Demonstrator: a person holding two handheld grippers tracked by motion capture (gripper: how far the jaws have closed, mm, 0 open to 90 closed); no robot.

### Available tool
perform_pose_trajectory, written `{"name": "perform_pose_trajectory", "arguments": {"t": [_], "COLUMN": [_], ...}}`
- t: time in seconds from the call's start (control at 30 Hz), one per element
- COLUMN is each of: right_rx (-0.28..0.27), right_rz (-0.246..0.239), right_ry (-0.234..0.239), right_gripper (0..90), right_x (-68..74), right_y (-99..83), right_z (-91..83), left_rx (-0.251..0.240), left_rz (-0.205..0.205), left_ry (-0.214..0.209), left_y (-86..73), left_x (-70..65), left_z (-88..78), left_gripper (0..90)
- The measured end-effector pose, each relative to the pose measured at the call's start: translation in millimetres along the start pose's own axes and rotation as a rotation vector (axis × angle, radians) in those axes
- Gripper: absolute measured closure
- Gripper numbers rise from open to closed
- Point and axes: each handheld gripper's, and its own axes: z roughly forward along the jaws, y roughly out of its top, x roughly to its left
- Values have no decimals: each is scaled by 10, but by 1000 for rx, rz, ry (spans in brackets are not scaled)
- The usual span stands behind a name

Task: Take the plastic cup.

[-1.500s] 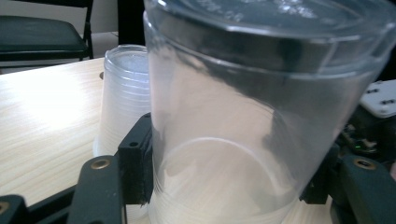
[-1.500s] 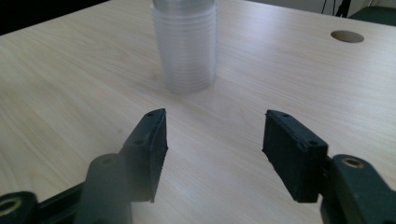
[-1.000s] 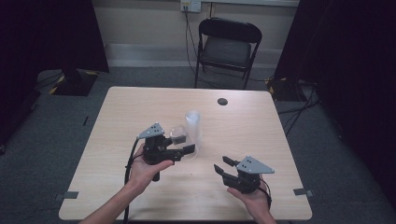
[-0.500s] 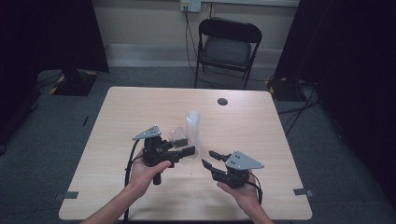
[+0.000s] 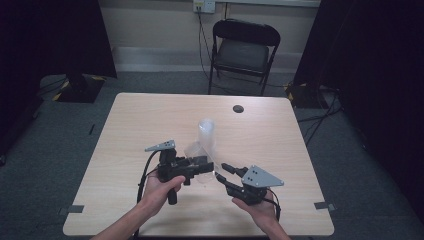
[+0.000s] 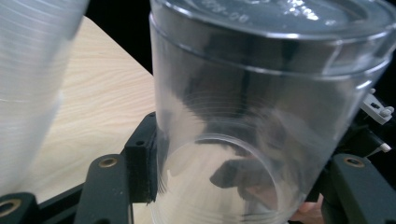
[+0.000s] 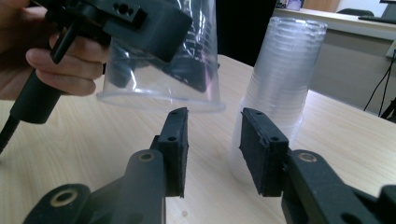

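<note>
Left gripper (image 5: 200,165): black body, black pistol-style handle, grey three-cornered plate on top, black cable trailing from rear. Right gripper (image 5: 223,173): same black build, grey three-cornered plate with small dark holes, cable at back. Jaws: black arms, flat rectangular pads with matt, slightly rough faces, small screw holes in sides, brass-coloured rings at pivots. Small silver screws near one jaw in left gripper view. Forearms bare, no sleeves in sight.

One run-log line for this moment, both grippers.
left gripper: shut on clear cup | right gripper: open, closing, nothing between | cup stack: upright
</note>
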Motion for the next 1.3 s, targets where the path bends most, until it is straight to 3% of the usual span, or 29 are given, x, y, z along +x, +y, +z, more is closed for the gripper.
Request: {"name": "perform_pose_trajectory", "arguments": {"t": [0.13,0.37,0.47,0.73,0.93,1.1,1.17,1.3], "right_rx": [-36,-91,-123,-162,-186,-186,-187,-195], "right_rz": [6,-27,-45,-82,-96,-106,-103,-83], "right_ry": [4,-6,-13,-37,-74,-86,-100,-124], "right_gripper": [637,648,639,645,750,780,803,859], "right_x": [1,51,63,108,149,141,131,71], "right_y": [18,60,69,73,87,83,77,59], "right_z": [-4,-4,-6,3,-1,-5,-11,-45], "left_rx": [1,-11,-5,-1,1,15,37,19], "left_rz": [-11,-50,-122,-124,-125,-93,-83,-64], "left_ry": [-29,-81,-119,-135,-145,-134,-126,-116], "left_y": [-24,-73,-96,-139,-152,-155,-156,-145], "left_x": [-73,-128,-137,-173,-168,-168,-171,-170], "left_z": [36,88,107,157,167,183,196,186], "left_gripper": [401,396,392,386,364,307,235,217]}}
